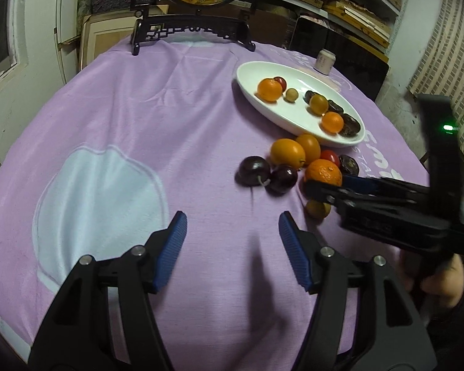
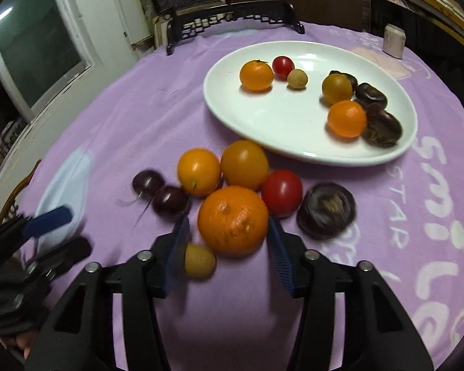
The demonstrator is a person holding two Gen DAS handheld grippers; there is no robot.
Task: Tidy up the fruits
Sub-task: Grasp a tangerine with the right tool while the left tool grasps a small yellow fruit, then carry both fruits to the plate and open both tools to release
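A lilac tablecloth (image 2: 157,102), soft and faintly creased with pale printed lettering and a pale blue patch, covers the round table, and near its far side a glossy white oval plate (image 2: 281,130) already holds two small oranges, a red cherry tomato, a tan round fruit, a yellow tomato and some wrinkled dark dried fruits. On the cloth just in front of the plate lies a tight cluster: a dimpled mandarin (image 2: 233,220) in the middle, two smooth yellow-orange fruits behind it, a shiny red tomato (image 2: 282,192) touching its right side, a wrinkled dark dried fruit (image 2: 326,210) further right, two glossy dark cherries (image 2: 159,191) with thin stems to the left, and a small tan fruit (image 2: 199,260) close against its near left. The right gripper (image 2: 229,232) reaches into this cluster with its ribbed blue pads on either side of the mandarin, the right pad at the skin and the left one blurred; whether they actually press it I cannot tell. The tan fruit sits right at the left pad, crowding it, and the tomato is just beyond the right pad. The left gripper (image 1: 233,225) hovers over bare cloth to the left of the cluster, its jaws apart with nothing between them. Behind the table stands a black carved stand (image 1: 191,31) bearing a round picture, and a small pale cup (image 1: 324,61) rests beyond the plate.
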